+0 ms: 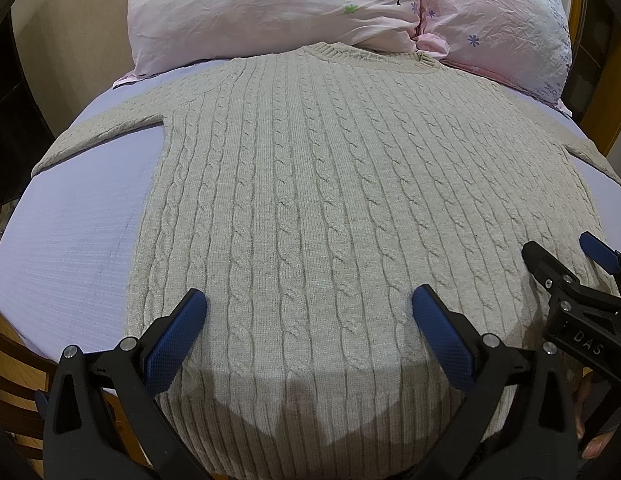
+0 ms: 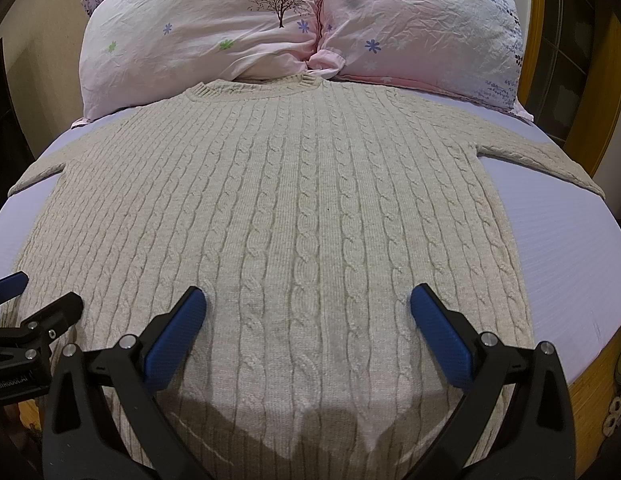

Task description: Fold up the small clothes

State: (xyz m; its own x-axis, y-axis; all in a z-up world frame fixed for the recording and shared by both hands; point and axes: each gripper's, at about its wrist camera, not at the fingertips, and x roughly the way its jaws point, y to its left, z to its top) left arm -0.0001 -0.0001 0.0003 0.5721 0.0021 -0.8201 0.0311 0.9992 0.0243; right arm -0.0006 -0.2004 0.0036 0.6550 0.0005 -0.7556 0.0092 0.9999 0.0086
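A beige cable-knit sweater (image 1: pixel 310 184) lies flat and face up on the lavender bed sheet (image 1: pixel 78 232), collar toward the pillows, both sleeves spread outward. It also fills the right wrist view (image 2: pixel 294 208). My left gripper (image 1: pixel 310 308) is open and empty, hovering over the sweater's lower left part near the hem. My right gripper (image 2: pixel 308 308) is open and empty over the lower right part. The right gripper shows at the right edge of the left wrist view (image 1: pixel 566 258), and the left gripper at the left edge of the right wrist view (image 2: pixel 42 296).
Two pink floral pillows (image 2: pixel 214 36) lie at the head of the bed, touching the sweater's collar. A wooden bed frame (image 2: pixel 606 92) runs along the right side. Bare sheet (image 2: pixel 570 248) shows on both sides of the sweater.
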